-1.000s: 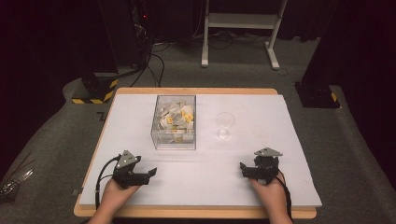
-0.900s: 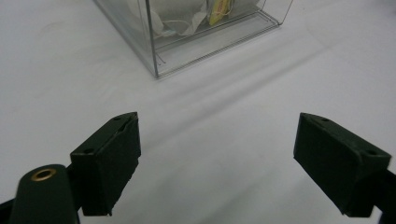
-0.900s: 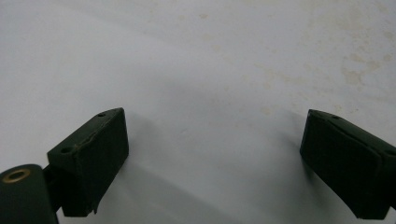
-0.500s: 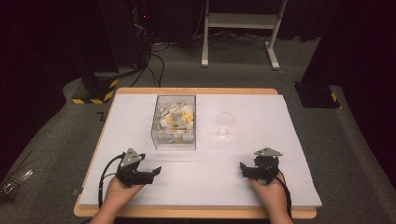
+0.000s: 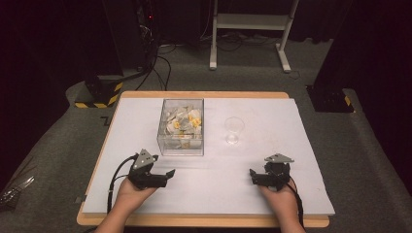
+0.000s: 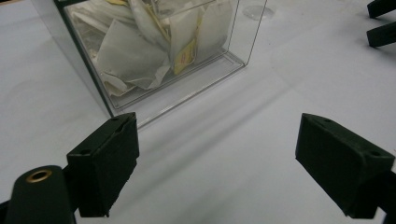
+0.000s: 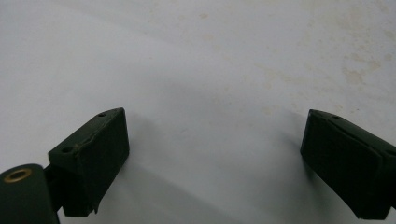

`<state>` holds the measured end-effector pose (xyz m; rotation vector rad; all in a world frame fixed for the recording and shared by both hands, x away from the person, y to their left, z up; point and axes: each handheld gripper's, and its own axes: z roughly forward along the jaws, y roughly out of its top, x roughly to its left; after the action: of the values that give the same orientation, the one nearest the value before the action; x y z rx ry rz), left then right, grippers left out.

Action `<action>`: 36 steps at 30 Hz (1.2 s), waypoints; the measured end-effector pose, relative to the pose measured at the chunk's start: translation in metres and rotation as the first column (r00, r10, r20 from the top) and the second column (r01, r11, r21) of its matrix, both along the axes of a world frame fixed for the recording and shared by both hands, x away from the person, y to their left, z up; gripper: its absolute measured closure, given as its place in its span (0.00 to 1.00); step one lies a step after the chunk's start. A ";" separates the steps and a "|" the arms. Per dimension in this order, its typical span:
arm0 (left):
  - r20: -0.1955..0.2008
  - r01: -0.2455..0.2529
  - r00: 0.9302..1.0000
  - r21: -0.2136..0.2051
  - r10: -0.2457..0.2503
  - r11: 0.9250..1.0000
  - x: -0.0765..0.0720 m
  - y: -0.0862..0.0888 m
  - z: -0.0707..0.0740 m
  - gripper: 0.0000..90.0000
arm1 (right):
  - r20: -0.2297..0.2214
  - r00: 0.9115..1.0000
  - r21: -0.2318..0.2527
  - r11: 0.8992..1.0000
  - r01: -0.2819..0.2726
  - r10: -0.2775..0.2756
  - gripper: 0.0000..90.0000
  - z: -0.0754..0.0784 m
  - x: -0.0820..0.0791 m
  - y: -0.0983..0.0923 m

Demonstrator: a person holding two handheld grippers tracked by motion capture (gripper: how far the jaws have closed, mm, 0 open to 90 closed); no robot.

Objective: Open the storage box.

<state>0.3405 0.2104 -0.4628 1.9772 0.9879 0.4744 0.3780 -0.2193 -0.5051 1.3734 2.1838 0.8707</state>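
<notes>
We see a clear plastic box [image 5: 181, 127] of white and yellow sachets [image 5: 182, 121] upright, just left of a clear cup [image 5: 233, 130].

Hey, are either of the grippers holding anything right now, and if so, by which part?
Nothing is held. The left gripper has open jaws over bare table near the clear box of tea bags; the right gripper is open over the white table too.

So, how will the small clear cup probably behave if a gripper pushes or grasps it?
The clear cup looks thin and empty, so it is probably light and may slide or tip on the white table cover. Its thin walls likely flex under a firm squeeze.
</notes>
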 end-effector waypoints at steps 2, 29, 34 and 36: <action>0.013 0.002 1.000 0.001 -0.002 1.000 0.002 -0.003 0.002 0.15 | 0.002 1.000 -0.002 1.000 0.002 -0.002 0.09 0.000 0.000 0.000; 0.071 0.029 0.997 -0.056 -0.025 0.998 0.027 -0.025 -0.008 0.16 | 0.018 1.000 -0.001 1.000 -0.013 0.013 0.14 0.000 -0.002 0.001; 0.080 0.023 0.997 -0.086 -0.016 0.996 0.034 -0.025 -0.005 0.16 | 0.017 1.000 0.000 1.000 -0.014 0.014 0.14 0.000 -0.002 0.001; 0.086 0.020 0.996 -0.094 -0.012 0.995 0.036 -0.026 -0.004 0.16 | 0.017 1.000 0.000 1.000 -0.014 0.014 0.14 0.000 -0.002 0.001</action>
<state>0.3766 0.1845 -0.4670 1.8641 0.9235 0.4901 0.3758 -0.2183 -0.5051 1.3477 2.1834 0.8836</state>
